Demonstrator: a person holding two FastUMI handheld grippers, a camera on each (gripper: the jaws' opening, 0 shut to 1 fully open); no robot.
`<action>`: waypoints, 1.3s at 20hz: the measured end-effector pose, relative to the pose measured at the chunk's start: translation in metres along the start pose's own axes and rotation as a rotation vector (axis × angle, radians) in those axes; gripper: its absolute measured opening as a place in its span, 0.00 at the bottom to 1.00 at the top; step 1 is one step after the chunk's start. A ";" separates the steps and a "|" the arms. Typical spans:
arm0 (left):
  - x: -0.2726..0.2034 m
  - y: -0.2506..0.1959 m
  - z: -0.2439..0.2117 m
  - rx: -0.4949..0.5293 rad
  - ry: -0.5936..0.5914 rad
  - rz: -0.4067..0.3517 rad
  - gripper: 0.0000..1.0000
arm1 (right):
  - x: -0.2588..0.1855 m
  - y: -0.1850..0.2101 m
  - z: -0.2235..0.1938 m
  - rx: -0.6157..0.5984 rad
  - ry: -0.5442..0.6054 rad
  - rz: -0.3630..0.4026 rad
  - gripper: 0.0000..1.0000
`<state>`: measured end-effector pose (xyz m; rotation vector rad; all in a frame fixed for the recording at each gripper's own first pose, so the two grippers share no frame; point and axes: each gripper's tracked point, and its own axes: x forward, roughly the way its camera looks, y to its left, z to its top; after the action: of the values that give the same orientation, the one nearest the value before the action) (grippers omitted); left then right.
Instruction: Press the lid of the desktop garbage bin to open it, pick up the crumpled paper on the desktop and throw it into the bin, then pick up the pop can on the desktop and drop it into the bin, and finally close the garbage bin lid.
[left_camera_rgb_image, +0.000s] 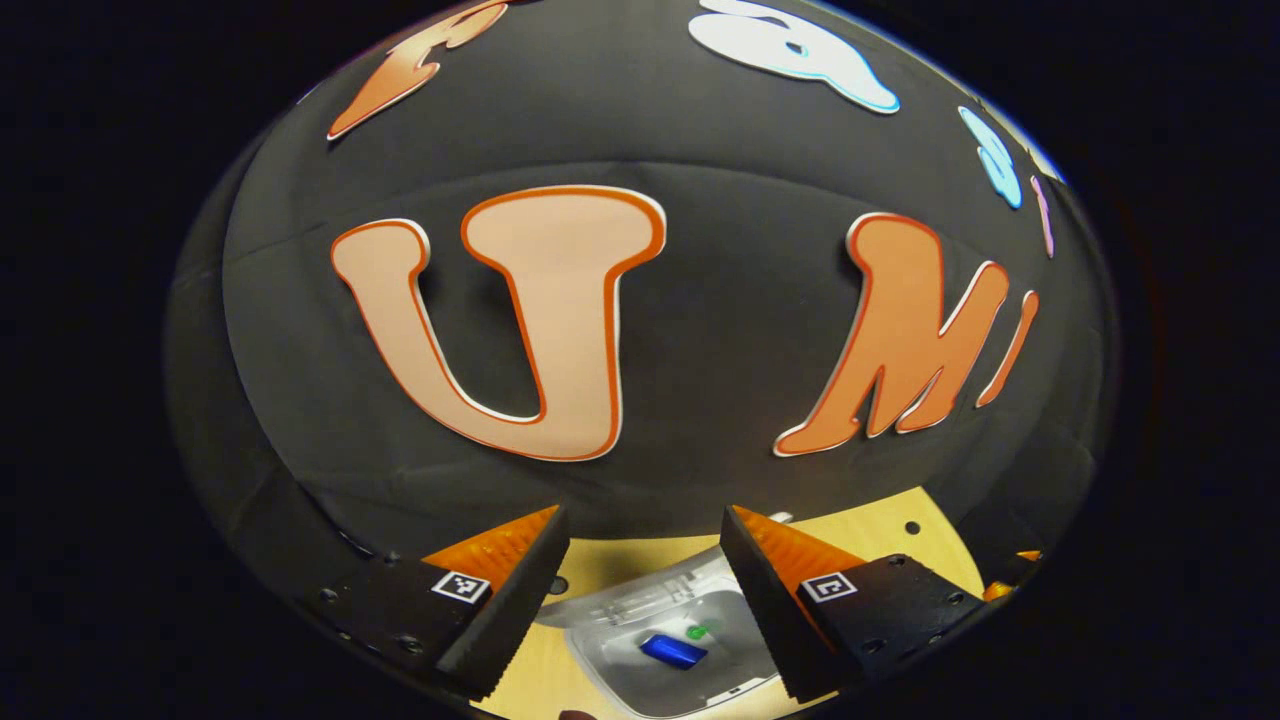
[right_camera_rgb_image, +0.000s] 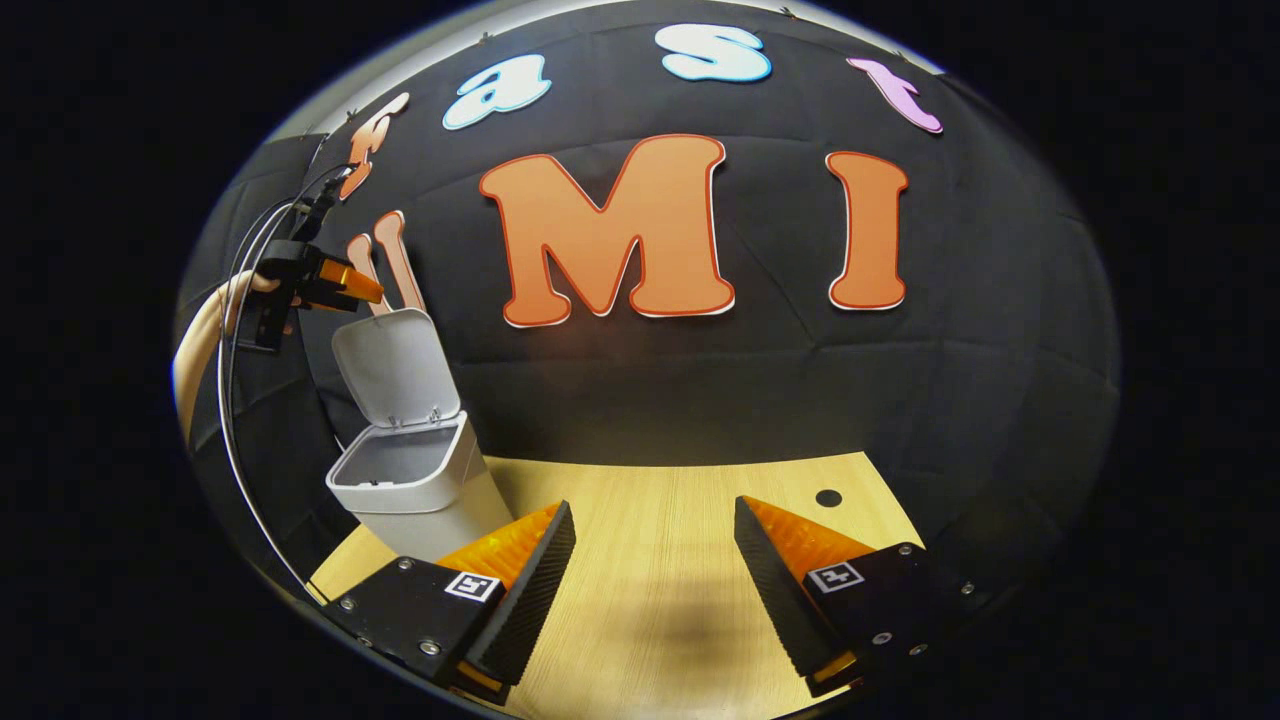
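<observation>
While the bin (right_camera_rgb_image: 415, 480) stands on the bench (right_camera_rgb_image: 660, 560) with its lid (right_camera_rgb_image: 395, 370) up, a blue can (left_camera_rgb_image: 673, 651) lies inside; both grippers' fingers (left_camera_rgb_image: 515, 590) (right_camera_rgb_image: 530, 585) are wide and hold nothing.

Your left gripper view sits high above the open garbage bin (left_camera_rgb_image: 660, 640), looking forward at the booth wall and steeply down past its own fingers into the bin's inside. Your right gripper view rides lower, near the wooden desktop (right_camera_rgb_image: 660, 520), facing the wall, with the bin (right_camera_rgb_image: 415, 480) off to its left. Both views share the bin and the desktop.
</observation>
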<state>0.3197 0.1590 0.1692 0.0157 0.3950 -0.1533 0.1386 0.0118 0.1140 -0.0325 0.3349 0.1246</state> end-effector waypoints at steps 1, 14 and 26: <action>0.005 0.003 -0.003 0.011 0.020 0.005 0.96 | 0.000 0.001 0.001 0.000 -0.001 0.001 0.96; -0.012 -0.033 -0.081 -0.053 0.114 -0.129 0.96 | -0.002 0.005 -0.005 0.018 0.018 0.026 0.95; -0.039 -0.062 -0.188 -0.029 0.223 -0.153 0.98 | -0.013 0.017 -0.026 0.015 0.060 0.069 0.95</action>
<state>0.2024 0.1115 0.0114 -0.0267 0.6213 -0.2981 0.1163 0.0254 0.0939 -0.0101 0.3973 0.1895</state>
